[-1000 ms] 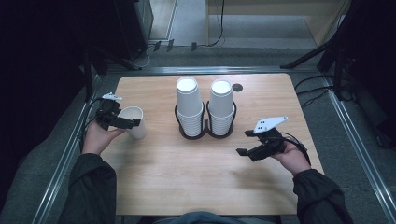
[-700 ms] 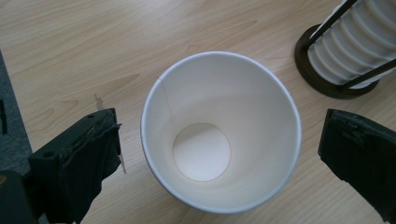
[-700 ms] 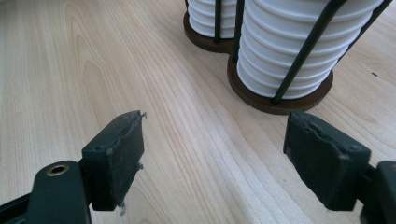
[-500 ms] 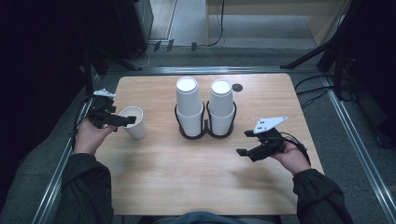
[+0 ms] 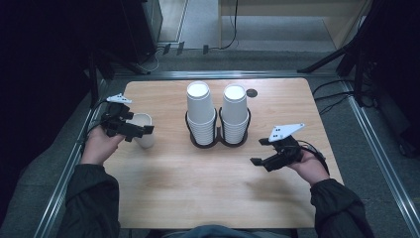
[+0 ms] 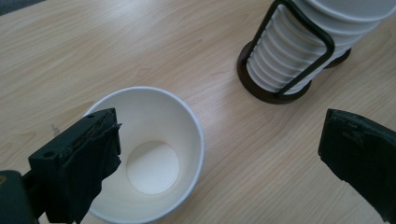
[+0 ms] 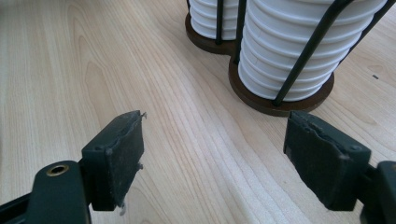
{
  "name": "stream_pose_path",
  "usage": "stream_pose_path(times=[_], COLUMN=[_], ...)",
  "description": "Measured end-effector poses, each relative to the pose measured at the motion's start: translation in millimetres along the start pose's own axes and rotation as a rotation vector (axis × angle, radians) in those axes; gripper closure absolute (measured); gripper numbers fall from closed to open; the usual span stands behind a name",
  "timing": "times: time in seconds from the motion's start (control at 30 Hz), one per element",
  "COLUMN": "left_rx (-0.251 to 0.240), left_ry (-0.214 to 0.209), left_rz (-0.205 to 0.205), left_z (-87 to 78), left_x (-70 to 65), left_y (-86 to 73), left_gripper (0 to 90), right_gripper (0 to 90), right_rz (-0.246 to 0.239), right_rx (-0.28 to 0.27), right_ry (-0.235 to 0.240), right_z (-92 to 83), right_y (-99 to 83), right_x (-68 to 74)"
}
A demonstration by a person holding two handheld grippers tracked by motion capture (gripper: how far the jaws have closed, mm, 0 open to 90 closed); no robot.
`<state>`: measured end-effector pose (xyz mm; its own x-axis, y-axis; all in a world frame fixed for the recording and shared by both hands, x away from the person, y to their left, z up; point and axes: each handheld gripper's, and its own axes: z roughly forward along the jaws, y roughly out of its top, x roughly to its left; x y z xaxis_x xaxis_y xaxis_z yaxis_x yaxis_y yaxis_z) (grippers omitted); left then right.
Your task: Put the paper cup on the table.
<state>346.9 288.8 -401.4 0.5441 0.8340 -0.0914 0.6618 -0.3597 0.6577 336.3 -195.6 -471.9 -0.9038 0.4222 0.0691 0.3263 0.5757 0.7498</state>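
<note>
The left tool (image 6: 219, 158) is hovering with its jaws spread wide, gripping nothing. One jaw is sitting over the near rim of a single paper cup (image 6: 148, 161), and the other is hanging well off to the far side, over bare wood. The cup is standing upright and empty on the tabletop (image 6: 140, 51), mouth up, directly beneath that tool. From the high view the left tool (image 5: 130, 130) is sitting right at the cup (image 5: 144, 131), though whether a jaw is touching the rim I cannot tell.

Just beyond the cup, ahead of the left tool, the holder (image 6: 280, 70) is carrying two tall stacks of cups (image 5: 200, 111), each ringed by a black wire loop on a dark round base.

The right tool (image 7: 215, 163) is also standing released, jaws wide apart with only wood grain between them. It is resting low over the tabletop, with the nearer stack (image 7: 299, 51) in front of it and a little apart.

Judging from this, one cup is already out of the stacks and standing alone, so the separating looks done for that piece. What seems left is either the left tool moving clear or closing on the cup, and any further cups, which the right tool is well placed to reach.
</note>
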Motion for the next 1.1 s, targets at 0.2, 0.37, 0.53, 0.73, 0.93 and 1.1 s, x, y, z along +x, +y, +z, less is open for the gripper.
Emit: stream_pose_path(times=[0.2, 0.37, 0.53, 0.73, 0.93, 1.1], left_rx=[0.006, 0.012, 0.019, 0.027, 0.034, 0.032], left_ry=[-0.014, -0.029, -0.056, -0.085, -0.136, -0.146], left_rz=[0.057, 0.08, 0.104, 0.145, 0.162, 0.196], left_z=[4.8, 10.2, 17.3, 25.2, 34.2, 42.2], left_x=[-16.1, -25.0, -35.1, -49.7, -61.7, -73.8], left_y=[4.2, 5.3, 4.7, 3.7, 1.0, -2.7], left_gripper=[3.6, 3.6, 3.6, 3.6, 3.6, 3.6], right_gripper=[20.6, 20.6, 20.6, 20.6, 20.6, 20.7], right_rz=[0.003, 0.003, 0.007, 0.001, -0.004, -0.01], right_rx=[-0.001, -0.001, -0.004, -0.003, 0.004, 0.012], right_ry=[0.001, 0.001, 0.003, 0.006, 0.012, 0.017], right_z=[0.1, 0.0, -0.1, 1.6, 4.2, 6.2], right_y=[-0.1, -0.1, 0.7, 1.7, 2.1, 2.7], right_x=[-0.4, -0.6, -1.1, -0.4, 0.4, 2.4])
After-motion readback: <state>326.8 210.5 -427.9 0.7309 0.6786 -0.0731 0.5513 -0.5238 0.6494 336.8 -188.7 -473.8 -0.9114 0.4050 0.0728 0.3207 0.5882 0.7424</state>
